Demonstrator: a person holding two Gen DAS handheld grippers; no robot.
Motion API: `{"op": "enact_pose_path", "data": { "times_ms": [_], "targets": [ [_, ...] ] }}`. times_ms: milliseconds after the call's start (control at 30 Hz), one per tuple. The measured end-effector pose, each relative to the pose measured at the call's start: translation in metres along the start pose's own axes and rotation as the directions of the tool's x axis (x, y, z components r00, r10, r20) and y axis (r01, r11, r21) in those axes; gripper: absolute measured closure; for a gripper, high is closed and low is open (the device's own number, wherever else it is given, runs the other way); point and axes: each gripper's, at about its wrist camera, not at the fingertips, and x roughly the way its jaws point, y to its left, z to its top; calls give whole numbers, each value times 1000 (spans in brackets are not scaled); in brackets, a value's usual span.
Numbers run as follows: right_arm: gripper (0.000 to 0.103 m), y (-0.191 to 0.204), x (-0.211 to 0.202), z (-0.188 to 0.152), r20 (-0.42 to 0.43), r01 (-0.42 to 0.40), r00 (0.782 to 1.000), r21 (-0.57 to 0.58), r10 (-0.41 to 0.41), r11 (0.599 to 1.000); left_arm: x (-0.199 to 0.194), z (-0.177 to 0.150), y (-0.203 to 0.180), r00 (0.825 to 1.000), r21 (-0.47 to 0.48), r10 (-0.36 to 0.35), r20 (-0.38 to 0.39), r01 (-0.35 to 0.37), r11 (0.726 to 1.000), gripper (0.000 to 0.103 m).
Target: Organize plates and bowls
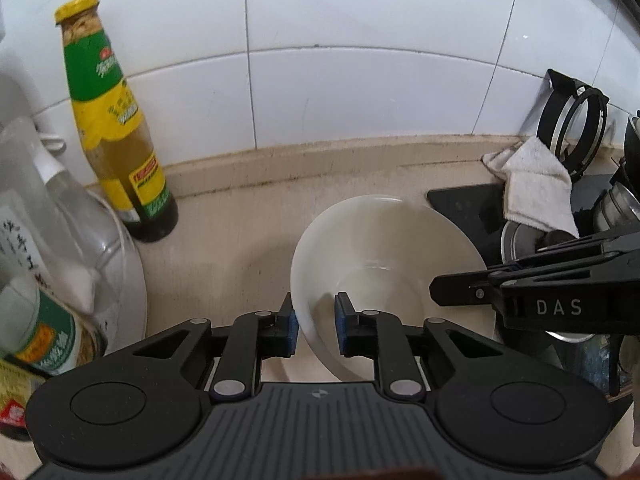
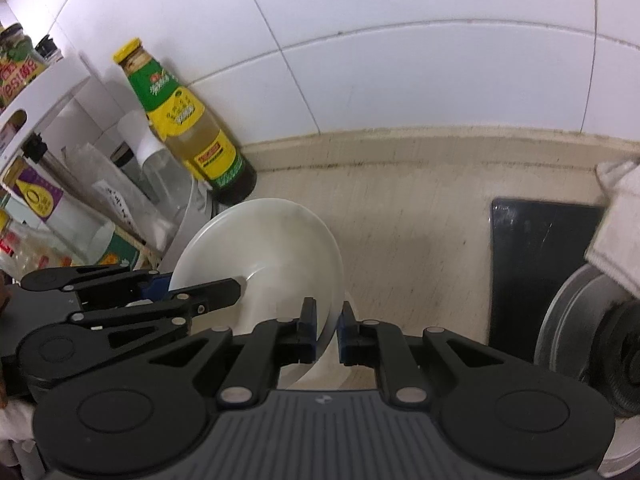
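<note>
I held one white ceramic bowl (image 1: 384,276) between both tools, above the beige stone counter (image 1: 248,216), near the white tiled wall (image 1: 360,80). My left gripper (image 1: 316,326) straddled the bowl's left rim: one blue-padded finger outside the wall, the other inside, both pressed against it. My right gripper (image 2: 329,330) gripped the opposite rim the same way, with the rim edge pinched in a narrow gap between its blue pads (image 2: 343,332). In the right wrist view the bowl (image 2: 260,256) appeared tilted, its opening facing the camera. A yellow-capped sauce bottle with a green and yellow label (image 1: 116,128) stood to the far left, against the wall and well apart from the bowl. A white folded cloth (image 1: 536,184) lay to the far right, draped over a black stove surface (image 1: 468,208)
</note>
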Motion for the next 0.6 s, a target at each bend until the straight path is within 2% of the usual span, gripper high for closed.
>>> {"op": "enact_pose_path", "data": {
  "times_ms": [500, 533, 600],
  "targets": [
    [90, 1, 30, -15, -69, 24, 997, 3, -24, 1000, 25, -22, 11, 997, -46, -12, -74, 8, 999, 78],
    [90, 0, 32, -16, -69, 23, 997, 10, -23, 1000, 28, -23, 11, 997, -47, -12, -79, 9, 999, 75],
    [83, 0, 34, -16, -71, 47, 996, 2, -47, 999, 30, -25, 10, 997, -38, 1, -75, -4, 999, 74]
  ]
}}
